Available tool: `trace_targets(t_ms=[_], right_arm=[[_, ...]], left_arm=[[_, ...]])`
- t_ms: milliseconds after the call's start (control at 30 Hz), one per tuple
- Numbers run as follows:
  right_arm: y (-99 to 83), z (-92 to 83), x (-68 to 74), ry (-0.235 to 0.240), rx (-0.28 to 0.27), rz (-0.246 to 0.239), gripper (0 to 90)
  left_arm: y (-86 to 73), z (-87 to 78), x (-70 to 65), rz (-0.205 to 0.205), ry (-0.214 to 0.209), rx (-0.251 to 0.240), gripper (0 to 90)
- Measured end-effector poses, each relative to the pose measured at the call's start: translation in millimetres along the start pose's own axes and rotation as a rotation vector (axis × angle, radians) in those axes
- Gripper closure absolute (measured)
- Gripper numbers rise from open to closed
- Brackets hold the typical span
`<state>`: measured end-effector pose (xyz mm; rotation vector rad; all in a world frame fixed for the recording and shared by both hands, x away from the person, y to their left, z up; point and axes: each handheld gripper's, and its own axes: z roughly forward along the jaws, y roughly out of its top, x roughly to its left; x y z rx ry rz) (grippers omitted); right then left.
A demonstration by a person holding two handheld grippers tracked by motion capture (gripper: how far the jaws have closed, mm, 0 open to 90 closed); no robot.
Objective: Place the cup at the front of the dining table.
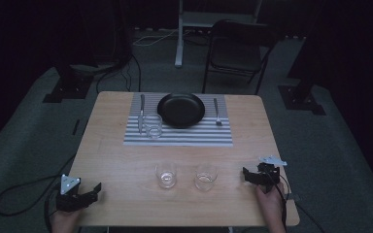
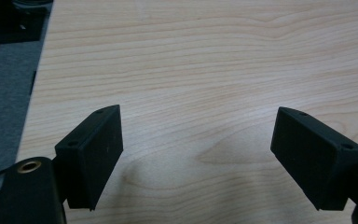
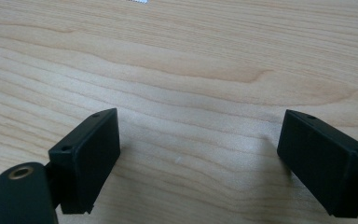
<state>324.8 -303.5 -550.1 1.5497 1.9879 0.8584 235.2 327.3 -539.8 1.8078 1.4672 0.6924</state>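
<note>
Claws: left (image 1: 96, 190), right (image 1: 246, 174) both agape, empty; glasses (image 1: 165, 174) upright between.

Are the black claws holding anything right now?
No, nothing. The left gripper and the right gripper both stand open over bare table, away from the two near glasses.
</note>
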Motion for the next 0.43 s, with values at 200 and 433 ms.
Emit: trace_targets(t_ms=[200,433], right_arm=[[0.0,0.0,0.0,0.0,0.0,0.0,12.5],[0.0,0.0,0.0,0.0,0.0,0.0,12.5]], left_arm=[[1.1,-2.4,3.2,-0.025,-0.012,-0.017,17.4],[1.5,1.2,2.5,-0.018,-0.021,0.027,1.5]])
